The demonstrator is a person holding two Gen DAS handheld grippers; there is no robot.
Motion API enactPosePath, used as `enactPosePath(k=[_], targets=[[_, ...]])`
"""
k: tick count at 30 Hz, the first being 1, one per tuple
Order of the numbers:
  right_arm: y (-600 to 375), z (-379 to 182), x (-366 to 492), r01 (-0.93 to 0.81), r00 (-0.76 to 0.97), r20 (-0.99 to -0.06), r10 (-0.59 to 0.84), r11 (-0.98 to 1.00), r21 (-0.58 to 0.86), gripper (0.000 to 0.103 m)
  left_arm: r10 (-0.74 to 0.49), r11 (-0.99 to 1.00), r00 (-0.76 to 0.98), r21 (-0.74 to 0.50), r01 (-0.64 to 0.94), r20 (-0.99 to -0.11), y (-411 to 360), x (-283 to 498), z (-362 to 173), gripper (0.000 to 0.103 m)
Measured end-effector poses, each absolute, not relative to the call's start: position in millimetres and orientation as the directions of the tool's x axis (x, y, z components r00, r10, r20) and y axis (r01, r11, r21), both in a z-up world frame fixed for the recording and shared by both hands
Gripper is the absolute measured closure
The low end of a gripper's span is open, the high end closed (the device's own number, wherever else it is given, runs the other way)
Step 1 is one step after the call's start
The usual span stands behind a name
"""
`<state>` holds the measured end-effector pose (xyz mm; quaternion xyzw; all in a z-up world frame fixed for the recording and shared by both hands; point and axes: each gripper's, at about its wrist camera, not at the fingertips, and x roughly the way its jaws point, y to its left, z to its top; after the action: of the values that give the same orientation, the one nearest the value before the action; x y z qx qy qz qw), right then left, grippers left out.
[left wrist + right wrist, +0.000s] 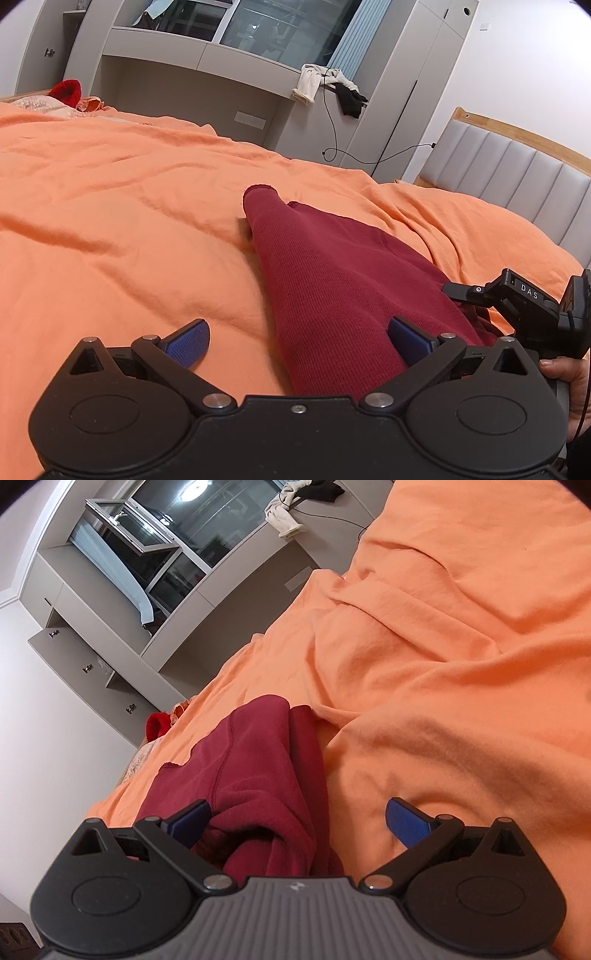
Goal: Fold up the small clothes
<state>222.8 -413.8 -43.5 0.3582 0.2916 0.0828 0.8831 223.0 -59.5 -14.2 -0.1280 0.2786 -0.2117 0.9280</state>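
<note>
We are working over a dark red knit garment [332, 280] that is lying on the orange bedcover [129, 206], stretched away from us in a long, narrowing strip with one cuffed end [260, 194] pointing toward the far side of the bed. Our left tongs [299, 341] are standing spread wide, one blue pad over the bare cover and the other over the cloth, pinching nothing. Our right tongs [297, 821] are likewise spread, hovering at the bunched near end of the garment [258, 775], where the fleecy inner side is showing and the layers are lying rumpled over one another. We are judging the fold as only partly done: the piece appears gathered lengthwise, perhaps one side laid over the other, though the fisheye view is leaving the exact layering unclear. The near end is needing smoothing, and the crosswise fold into a compact bundle is not yet made.
</note>
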Motion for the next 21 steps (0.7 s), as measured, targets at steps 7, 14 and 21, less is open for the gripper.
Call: enactPosePath(k=[7, 14, 21], targets=[[-412, -43, 223, 0.061, 0.814, -0.462, 0.352, 0.739, 0.671, 0.0, -0.464, 0.878, 0.755, -0.356, 0.322, -0.463, -60, 223, -14, 0.0], [-420, -45, 222, 0.038, 0.82, -0.396, 0.413, 0.652, 0.758, 0.0, -0.466, 0.876, 0.754, -0.36, 0.32, -0.464, -59, 223, -14, 0.0], [-416, -47, 225, 0.076, 0.815, -0.42, 0.399, 0.645, 0.761, 0.038, -0.467, 0.875, 0.754, -0.362, 0.32, -0.462, -58, 224, -15, 0.0]])
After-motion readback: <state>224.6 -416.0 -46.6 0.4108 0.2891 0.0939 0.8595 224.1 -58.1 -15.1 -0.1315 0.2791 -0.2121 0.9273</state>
